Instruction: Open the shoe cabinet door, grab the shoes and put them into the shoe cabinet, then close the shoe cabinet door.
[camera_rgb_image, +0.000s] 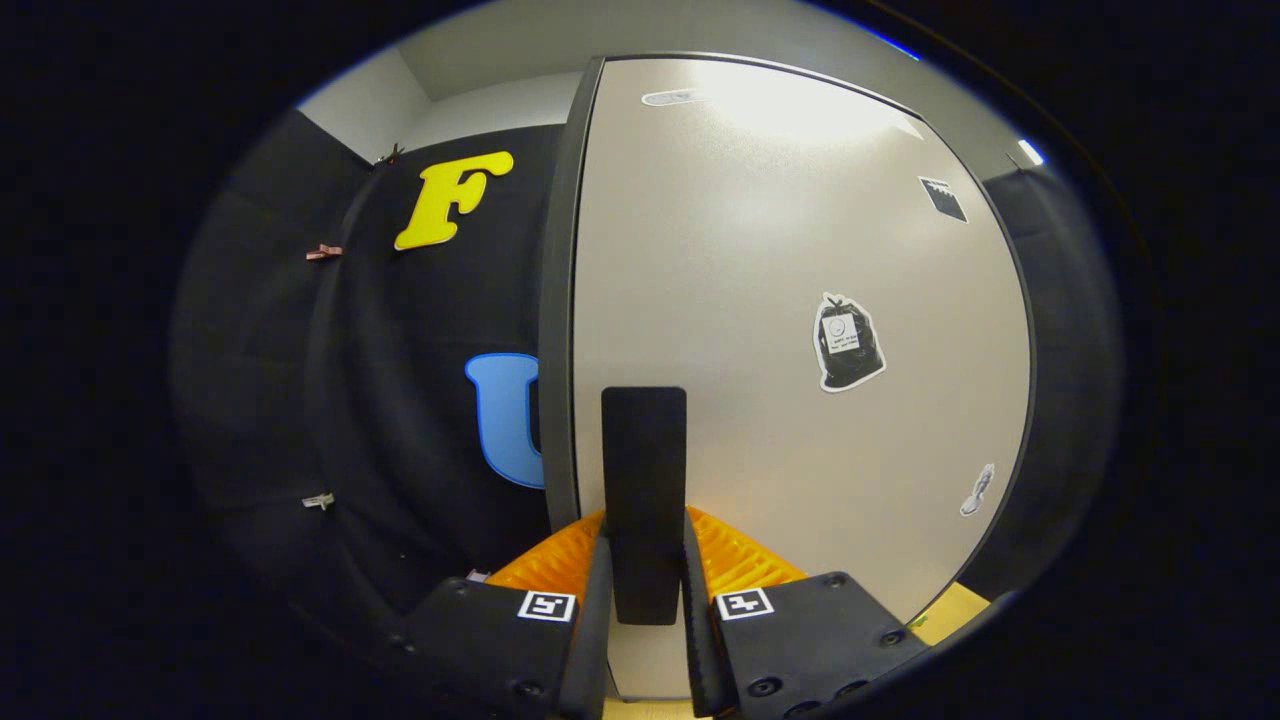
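Observation:
The shoe cabinet door (800, 300) is a pale grey panel with a dark edge, standing close in front of me and swung out from the cabinet. A flat black handle (645, 470) sticks out from the door near its dark edge. My gripper (645, 590) is shut on that handle, one finger pressing on each side of its lower part. No shoes are in sight.
Several stickers dot the door, among them a black bag-shaped one (848, 343). The booth's black cloth wall (420, 400) hangs beyond the door's dark edge. A strip of light wooden floor (950, 612) shows below the door.

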